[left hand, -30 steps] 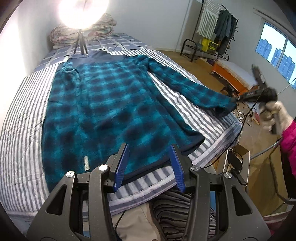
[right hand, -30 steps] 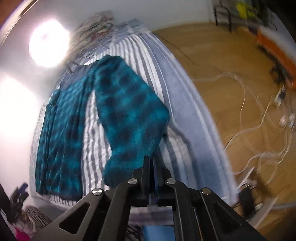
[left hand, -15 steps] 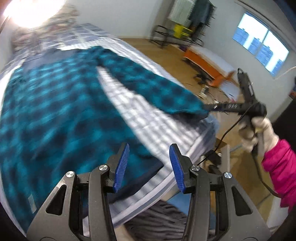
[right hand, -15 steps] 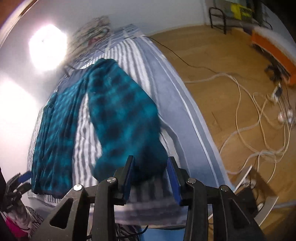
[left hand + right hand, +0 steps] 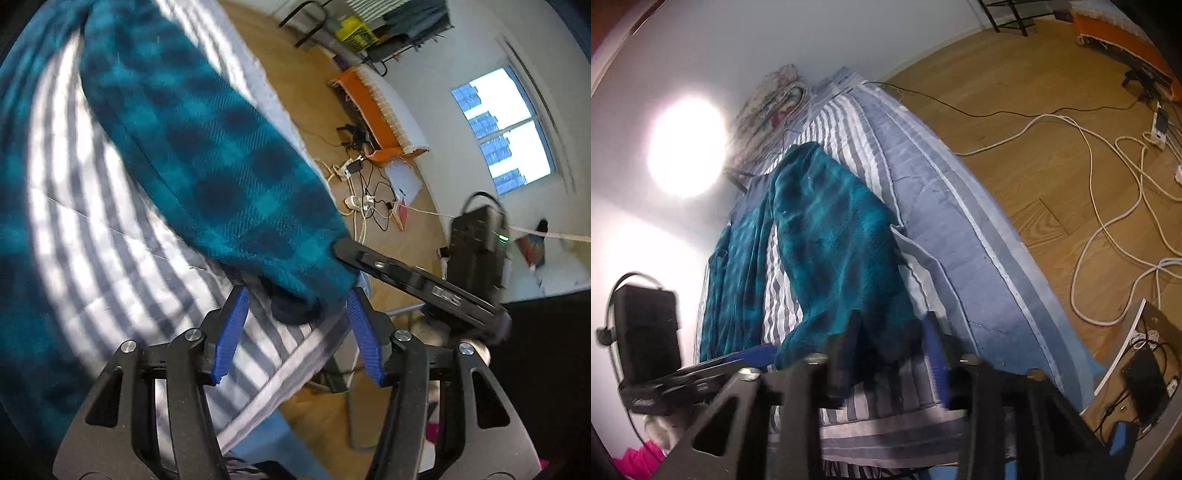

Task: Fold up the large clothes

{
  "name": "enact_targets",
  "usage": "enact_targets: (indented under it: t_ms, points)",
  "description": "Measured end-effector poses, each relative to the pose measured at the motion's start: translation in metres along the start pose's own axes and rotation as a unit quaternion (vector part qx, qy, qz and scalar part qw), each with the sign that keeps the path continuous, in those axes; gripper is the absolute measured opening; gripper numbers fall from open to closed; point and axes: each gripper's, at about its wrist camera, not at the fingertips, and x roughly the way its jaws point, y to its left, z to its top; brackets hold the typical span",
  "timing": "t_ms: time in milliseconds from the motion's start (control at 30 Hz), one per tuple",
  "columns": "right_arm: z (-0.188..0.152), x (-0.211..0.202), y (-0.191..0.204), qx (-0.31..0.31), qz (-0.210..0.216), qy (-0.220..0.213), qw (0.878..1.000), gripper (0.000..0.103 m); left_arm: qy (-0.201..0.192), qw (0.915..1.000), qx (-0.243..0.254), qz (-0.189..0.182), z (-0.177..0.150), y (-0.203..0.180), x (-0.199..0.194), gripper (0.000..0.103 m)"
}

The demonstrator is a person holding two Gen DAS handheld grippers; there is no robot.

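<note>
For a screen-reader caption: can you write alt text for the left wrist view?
The left hand-held gripper, jaws opening, faces the cuff of a teal plaid sleeve on a striped bed. The right hand-held gripper meets the cuff from the right.

The garment (image 5: 827, 243) lies spread along the bed (image 5: 960, 236), its body toward the wall side and one sleeve (image 5: 207, 155) running down to the bed's near edge, where the cuff sits between the fingers of the opening left claw (image 5: 295, 332) and, in the right wrist view, between those of the closing right claw (image 5: 890, 354). Behind the garment, at the bed's far end, lies a heap of bedding (image 5: 772, 99) against the wall, with a lamp (image 5: 687, 147) beside it. The floor (image 5: 1052, 122) lies to the right of the bed, with cables (image 5: 1108, 206) strewn over it and a low bench (image 5: 373, 110) farther off, a rack (image 5: 369, 33) behind that near the wall.
</note>
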Motion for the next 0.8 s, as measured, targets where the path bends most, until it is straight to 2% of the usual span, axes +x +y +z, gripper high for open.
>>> enact_targets:
  t_ms: [33,67,100,200,233,300,367,433,533,667,733,800]
  points:
    - [0.001,-0.001,0.001,0.0,-0.002,0.0,1.0,0.023,0.007,1.0,-0.007,-0.003,0.001,0.004,0.008,0.043]
    - [0.003,-0.002,0.002,0.003,-0.004,0.0,1.0,0.018,0.016,0.9997,-0.015,-0.008,0.001,0.007,0.014,0.007]
    - [0.004,-0.005,0.004,0.006,0.0,-0.001,1.0,0.017,0.031,0.9987,-0.033,-0.022,0.0,0.011,0.021,0.001]
    - [0.009,-0.018,0.015,-0.004,0.004,-0.009,1.0,0.015,0.027,0.9913,-0.082,-0.099,-0.006,0.018,0.011,0.001]
    - [0.011,-0.024,0.022,-0.015,0.005,-0.016,1.0,0.018,0.021,0.9885,-0.088,-0.122,-0.009,0.019,0.006,0.001]
    - [0.012,-0.033,0.028,-0.031,-0.015,-0.034,0.999,0.032,0.015,0.9907,-0.085,-0.105,-0.012,0.022,0.003,0.001]
    - [0.01,-0.034,0.024,-0.024,-0.025,-0.044,0.998,0.053,0.021,0.9928,-0.09,-0.076,-0.013,0.031,0.009,0.001]
    - [0.004,-0.031,0.01,0.003,-0.019,-0.046,0.999,0.057,0.026,0.9917,-0.117,-0.045,-0.016,0.047,0.016,0.001]
    - [-0.009,-0.021,-0.01,0.044,0.012,-0.04,0.998,0.057,0.02,0.9864,-0.152,-0.059,-0.022,0.064,0.015,0.002]
    - [-0.016,-0.009,-0.015,0.048,0.028,-0.038,0.998,0.054,0.017,0.9907,-0.129,-0.04,-0.026,0.056,0.011,0.002]
    - [-0.014,-0.004,-0.009,0.032,0.029,-0.036,0.998,0.051,0.024,0.9904,-0.126,-0.052,-0.028,0.052,0.012,0.001]
    - [-0.011,0.002,-0.001,0.007,0.016,-0.026,1.0,0.036,0.031,0.9915,-0.116,-0.051,-0.032,0.046,0.013,0.001]
